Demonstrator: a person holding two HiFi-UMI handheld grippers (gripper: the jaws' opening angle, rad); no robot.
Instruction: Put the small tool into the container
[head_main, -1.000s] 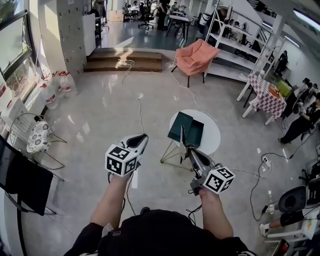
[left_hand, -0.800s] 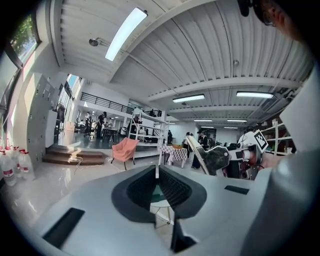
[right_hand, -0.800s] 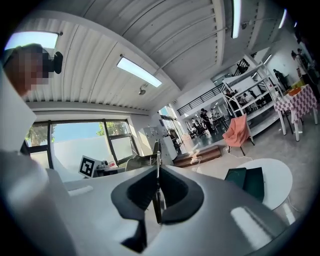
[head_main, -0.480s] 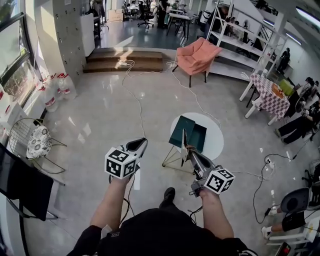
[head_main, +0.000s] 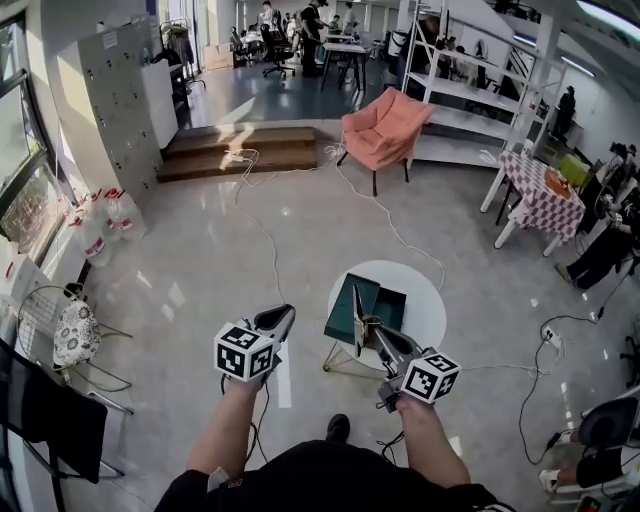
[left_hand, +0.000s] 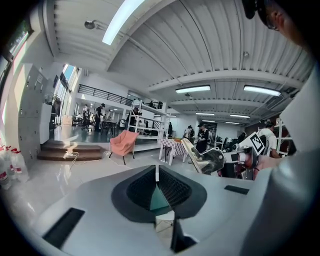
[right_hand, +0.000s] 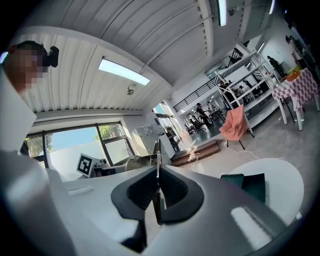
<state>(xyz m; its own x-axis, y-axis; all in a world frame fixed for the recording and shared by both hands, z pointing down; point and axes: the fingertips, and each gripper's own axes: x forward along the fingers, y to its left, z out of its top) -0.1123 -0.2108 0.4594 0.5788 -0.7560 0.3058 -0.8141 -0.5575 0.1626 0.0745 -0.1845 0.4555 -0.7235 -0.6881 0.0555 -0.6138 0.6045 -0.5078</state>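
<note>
The right gripper (head_main: 368, 328) is clenched on the small tool (head_main: 356, 305), a thin flat strip whose long axis runs out of the jaws, up and toward the far side. The open green container (head_main: 342, 318) sits on the round white table (head_main: 430, 300) just beyond the tool's tip. The left gripper (head_main: 278, 320) is off to the left, closed on nothing and farther from the container.

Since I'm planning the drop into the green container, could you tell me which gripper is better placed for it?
Right. The right gripper is shut on the small tool and hangs by the green container on the white table; the left gripper holds nothing and is farther away.
</note>
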